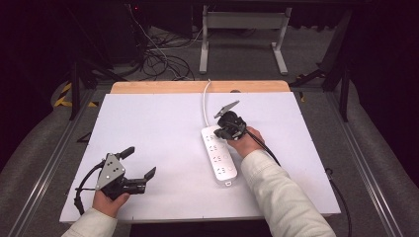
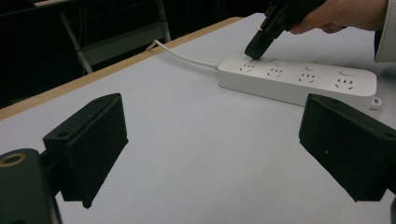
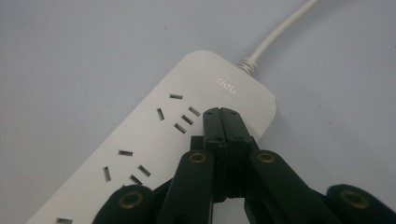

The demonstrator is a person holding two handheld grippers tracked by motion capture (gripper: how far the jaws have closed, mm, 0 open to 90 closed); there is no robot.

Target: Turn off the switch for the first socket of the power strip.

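Observation:
A white power strip (image 1: 219,155) lies on the white table, its cord (image 1: 205,104) running to the far edge. My right gripper (image 1: 225,132) is shut with nothing between its jaws, its tips pressed down on the strip's far end. In the right gripper view the closed tips (image 3: 221,113) rest on the strip (image 3: 149,140) beside the first socket, near the printed logo. My left gripper (image 1: 139,162) rests at the table's near left, jaws wide open and empty. The left gripper view has the strip (image 2: 299,79) ahead, with the right gripper (image 2: 256,50) touching it.
A white sheet (image 1: 163,133) covers the table, with a wooden strip (image 1: 148,87) bare along the far edge. Behind the table stand a white frame (image 1: 244,29) and loose cables (image 1: 158,54) on the floor. Black cables trail from both grippers.

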